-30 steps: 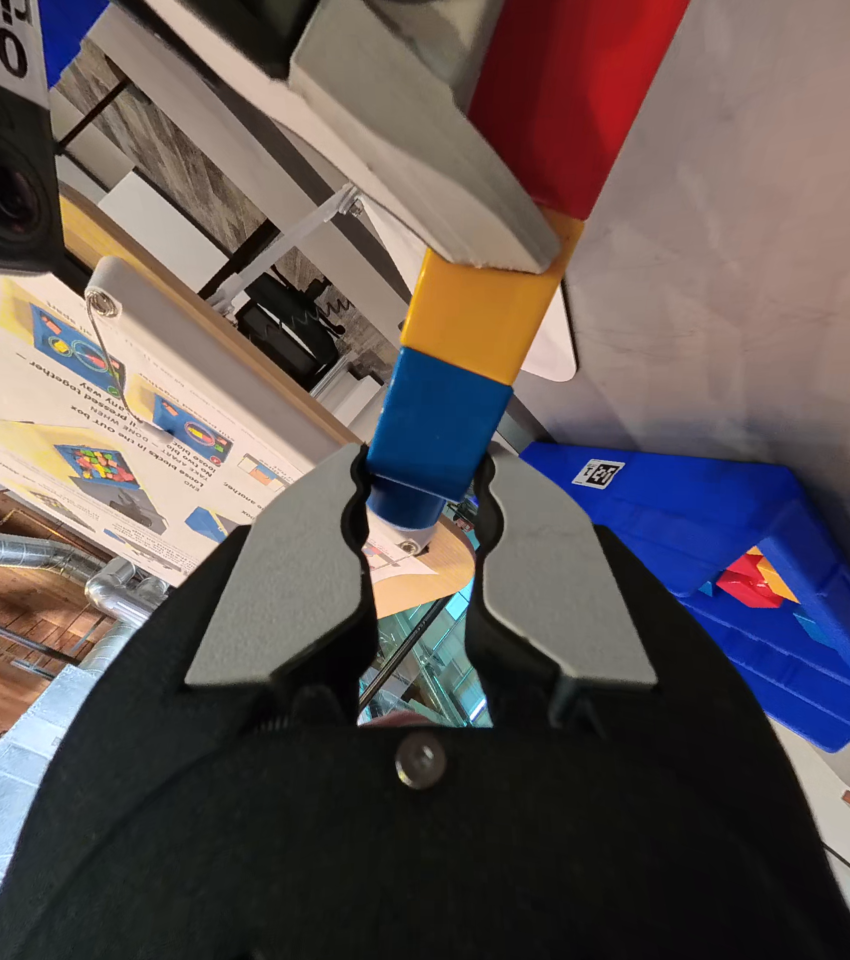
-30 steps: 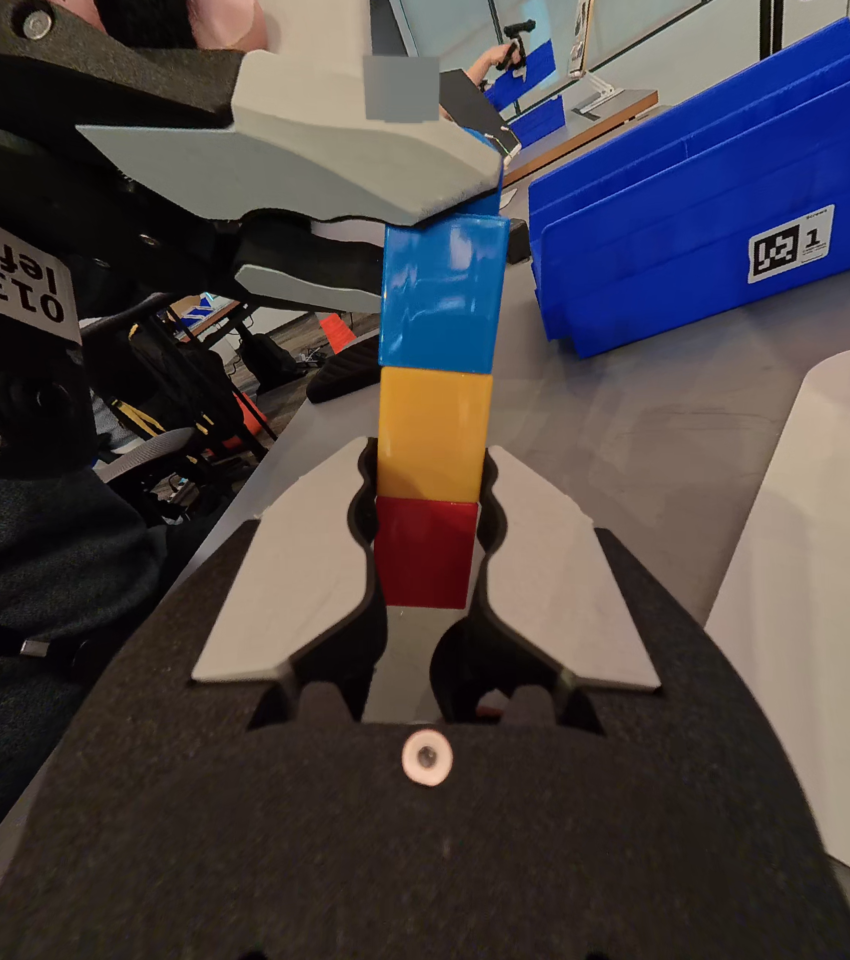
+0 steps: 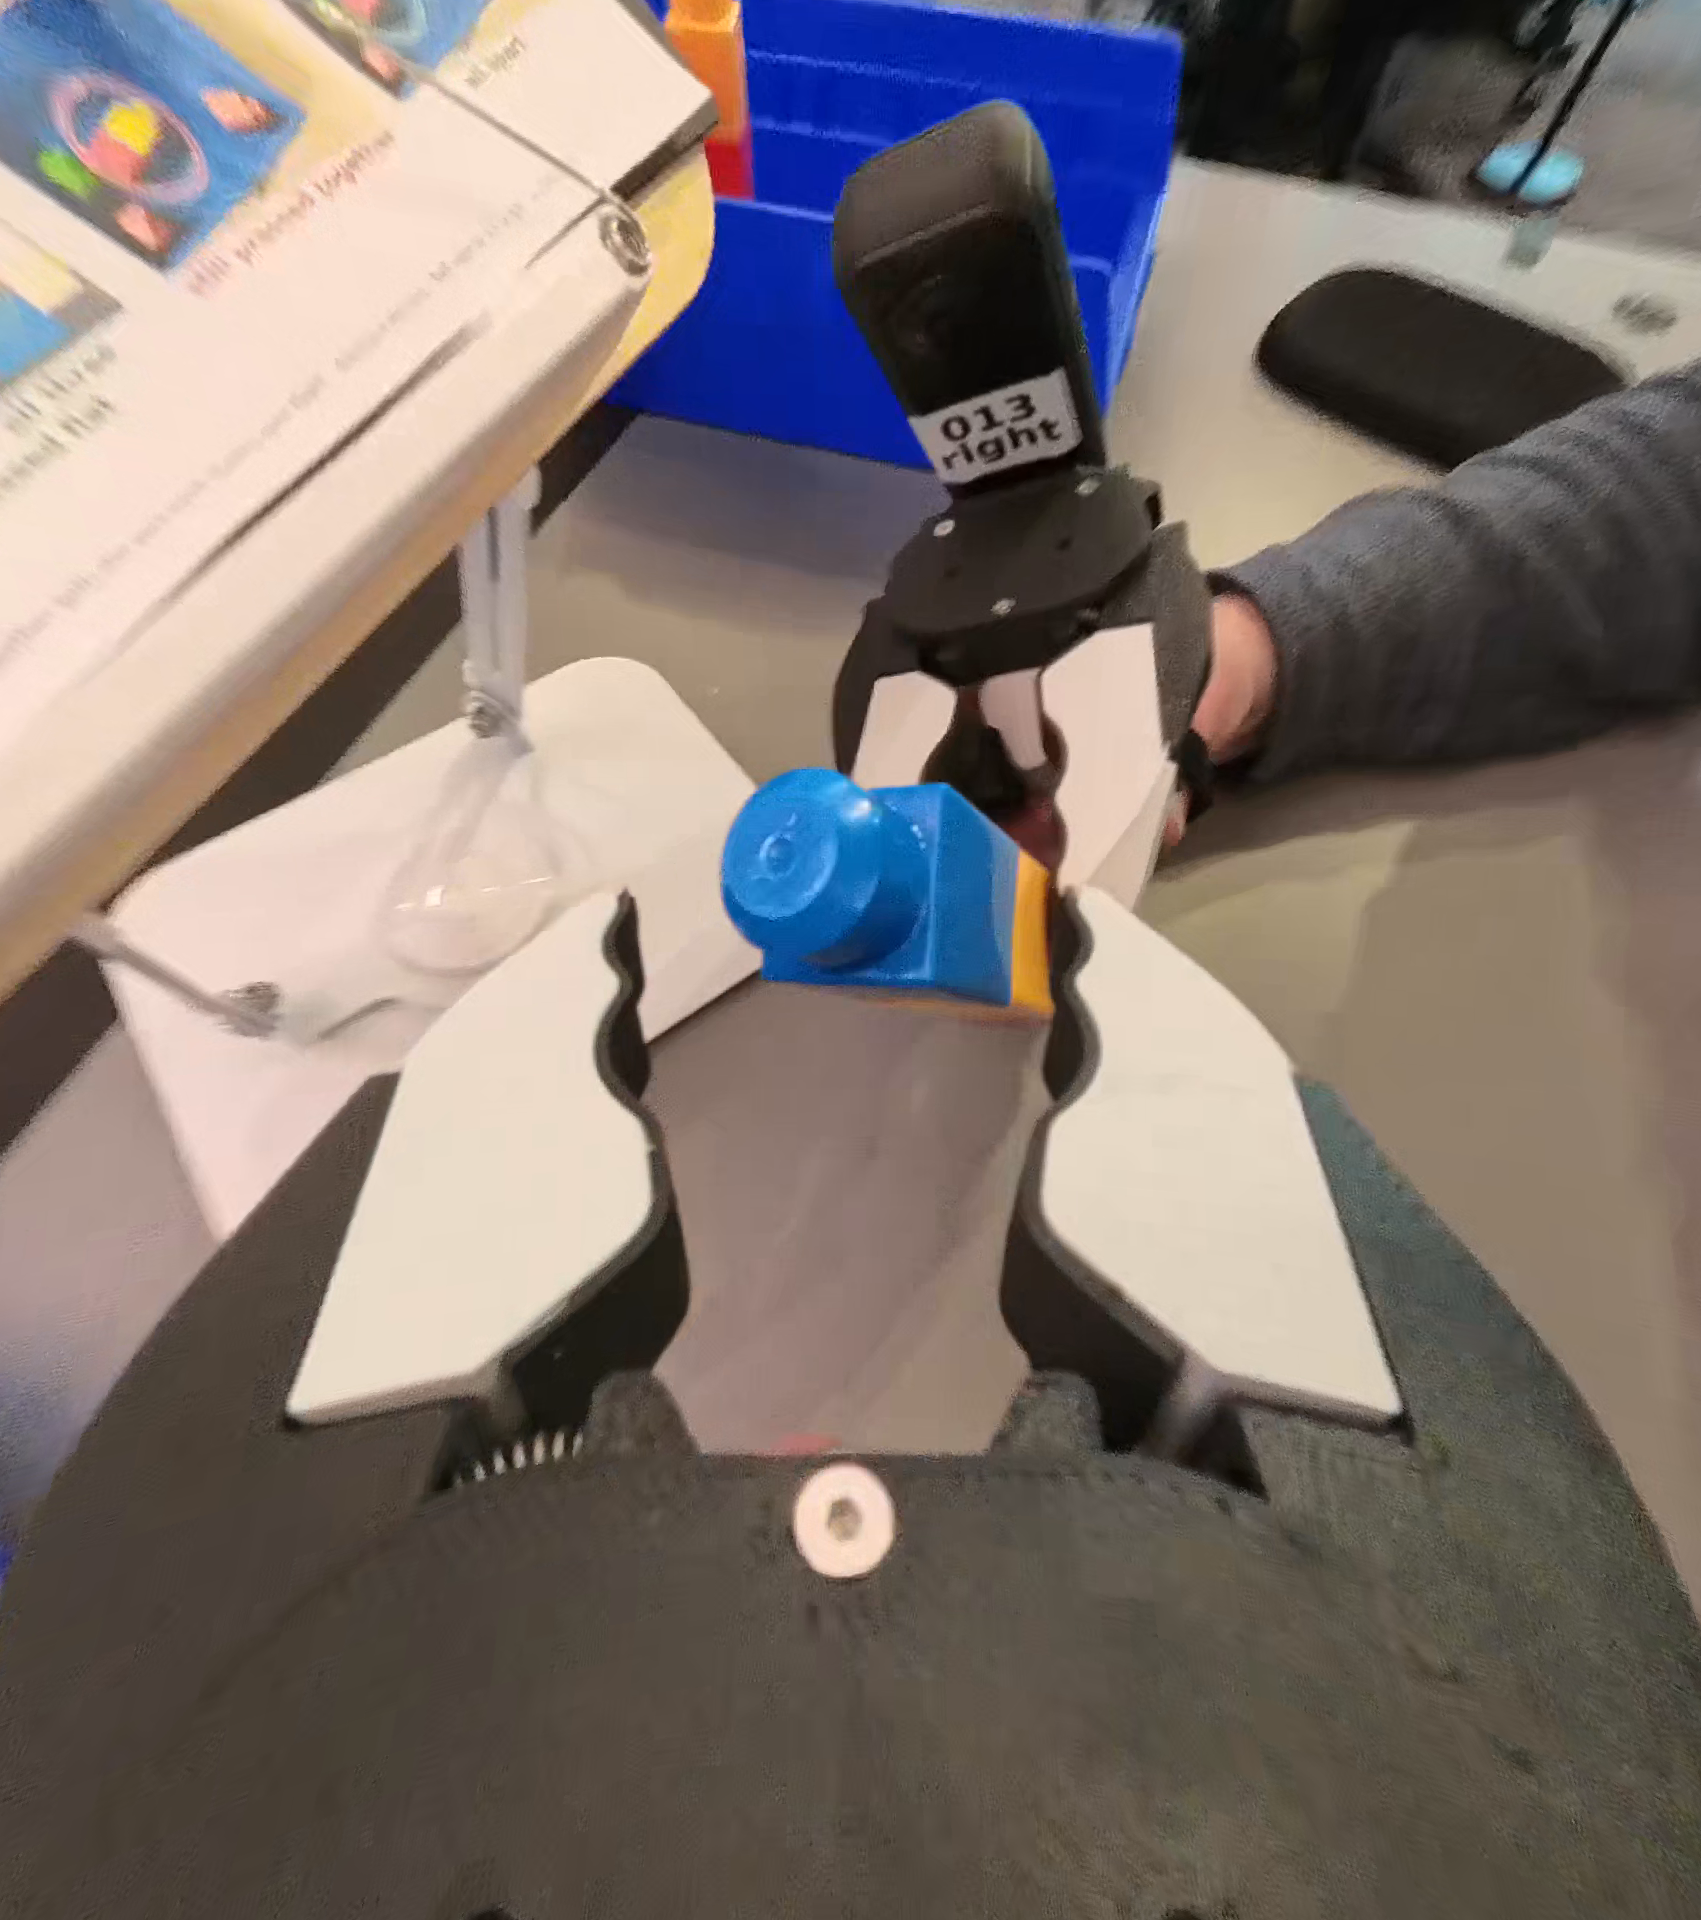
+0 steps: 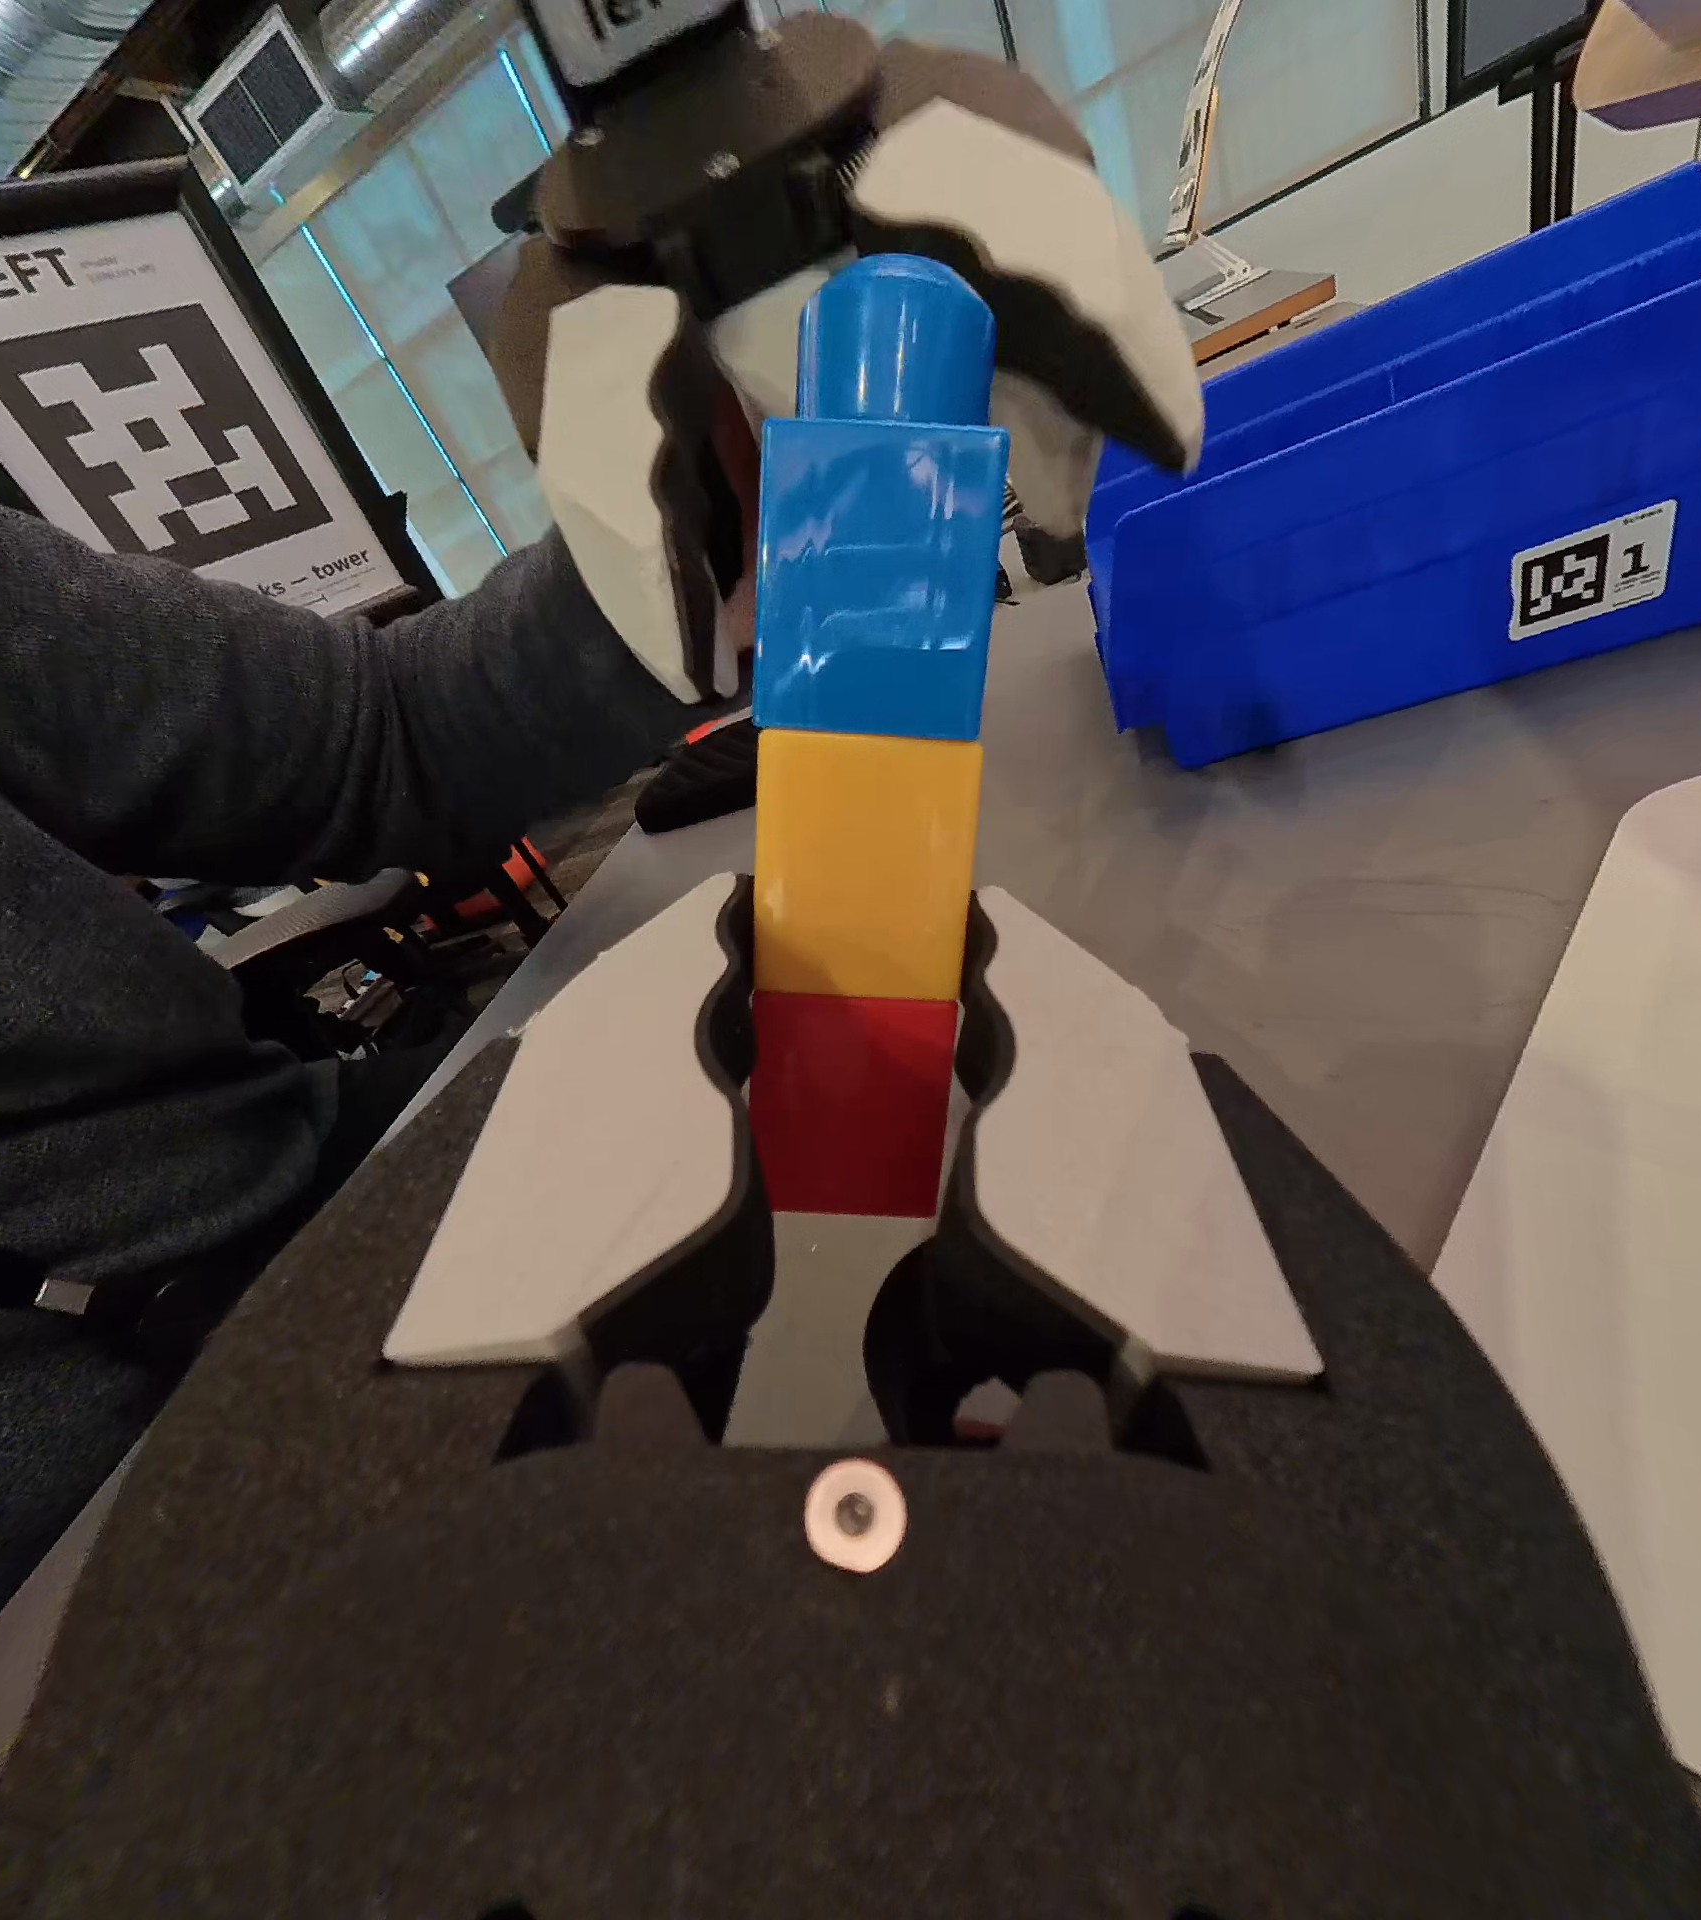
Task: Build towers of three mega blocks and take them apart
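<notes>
The three-block tower, red block (image 4: 851,1107) at the base, yellow block (image 4: 861,857) in the middle and blue block (image 4: 872,577) on top, is carried off the grey worktop (image 4: 1293,935) by the right hand-held gripper (image 4: 856,997). Its jaws are clamped on the red block and the lower part of the yellow one. The left hand-held gripper (image 3: 841,1013) is spread wide and empty; in the right wrist view it hangs over the blue block's stud (image 4: 893,338) with one finger on each side, not touching as far as can be seen.

Risks, as judged:
- The grip sits low on the tower. A sideways pull on the blue block would lever against that clamp and could twist the stack out of the jaws.
- If the left jaws close on the round stud instead of the flat sides, they may slip off.
- A pull on the blue block may part the yellow-red joint instead, taking two blocks at once.
- A block freed suddenly could fall to the worktop short of the blue bin (image 4: 1448,499).

The left wrist view is motion-blurred, so clearance there cannot be confirmed.
</notes>
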### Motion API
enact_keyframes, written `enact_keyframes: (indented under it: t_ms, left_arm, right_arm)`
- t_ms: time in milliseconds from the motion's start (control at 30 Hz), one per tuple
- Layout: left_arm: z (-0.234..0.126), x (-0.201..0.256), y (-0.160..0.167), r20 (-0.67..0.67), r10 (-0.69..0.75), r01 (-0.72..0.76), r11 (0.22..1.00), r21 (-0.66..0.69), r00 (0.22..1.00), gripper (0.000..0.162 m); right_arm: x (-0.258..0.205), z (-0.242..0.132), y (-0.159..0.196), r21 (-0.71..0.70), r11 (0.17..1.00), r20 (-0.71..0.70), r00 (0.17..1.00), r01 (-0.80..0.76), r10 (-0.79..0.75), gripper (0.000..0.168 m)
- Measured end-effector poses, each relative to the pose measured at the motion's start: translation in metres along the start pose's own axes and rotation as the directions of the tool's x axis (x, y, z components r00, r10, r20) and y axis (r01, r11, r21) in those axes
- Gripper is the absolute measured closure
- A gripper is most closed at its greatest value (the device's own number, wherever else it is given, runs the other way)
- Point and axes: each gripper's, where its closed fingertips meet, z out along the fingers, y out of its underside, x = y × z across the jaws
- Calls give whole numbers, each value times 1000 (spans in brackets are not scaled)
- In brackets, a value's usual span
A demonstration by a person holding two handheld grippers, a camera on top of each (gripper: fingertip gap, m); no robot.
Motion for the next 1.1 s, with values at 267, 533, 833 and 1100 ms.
enact_keyframes:
  t_ms: [267, 533, 833, 1100]
  left_arm:
    - [6, 9, -10, -178, -138, 166, 974, 157, 974, 123]
    - [6, 10, -7, -156, -149, 175, 971, 164, 976, 123]
    - [3, 10, -9, -189, -168, 204, 961, 187, 967, 117]
    - [6, 9, -10, -208, -196, 245, 937, 248, 958, 123]
  right_arm:
    - [-1, 0, 1, -4, 1000, 5, 1000, 7, -7, 133]
    - [-2, 2, 3, -25, 1000, -1, 1000, 18, -18, 133]
    - [-3, 0, 0, 0, 1000, 15, 1000, 12, -12, 133]
    - [-2, -2, -4, 32, 999, 10, 1000, 2, -3, 132]
